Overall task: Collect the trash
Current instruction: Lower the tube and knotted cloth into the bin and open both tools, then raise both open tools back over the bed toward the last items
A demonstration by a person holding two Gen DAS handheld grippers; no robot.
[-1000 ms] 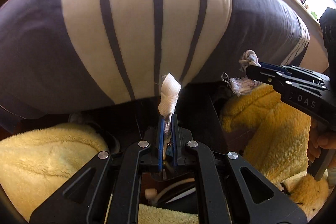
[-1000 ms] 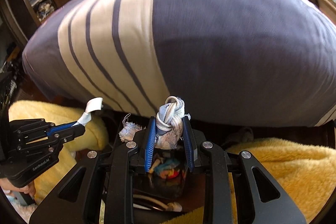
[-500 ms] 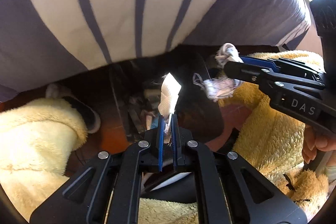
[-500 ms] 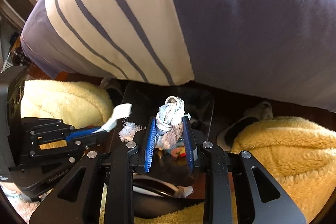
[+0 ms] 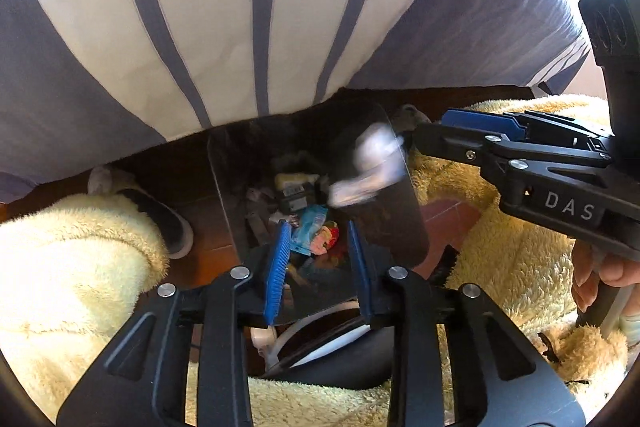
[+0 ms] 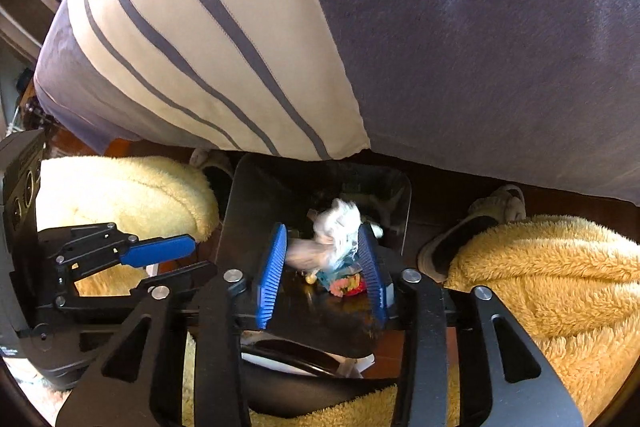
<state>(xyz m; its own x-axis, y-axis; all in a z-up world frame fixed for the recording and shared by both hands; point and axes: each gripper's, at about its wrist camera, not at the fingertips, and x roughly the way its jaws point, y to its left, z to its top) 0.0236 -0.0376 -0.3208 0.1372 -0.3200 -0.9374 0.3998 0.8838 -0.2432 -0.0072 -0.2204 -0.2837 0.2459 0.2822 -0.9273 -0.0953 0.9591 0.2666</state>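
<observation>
Left wrist view: the left tongs (image 5: 320, 259) stand spread apart, empty, above a dark bin (image 5: 392, 227) holding wrappers (image 5: 312, 233). The right tongs (image 6: 322, 259) are also spread wide; a blurred white rag (image 6: 340, 227) sits between their blue pads, apparently loose over the bin (image 6: 248, 203), beside the striped bed (image 6: 400, 27).

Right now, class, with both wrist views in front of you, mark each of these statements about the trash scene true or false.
1. The left gripper has its fingers apart. True.
2. The right gripper is clamped on the rag. False: its fingers are open and the pale rag is a blur between them.
3. The black bin holds a blue wrapper. True.
4. The bin stands on the striped bedding. False: it stands below its edge.
</observation>
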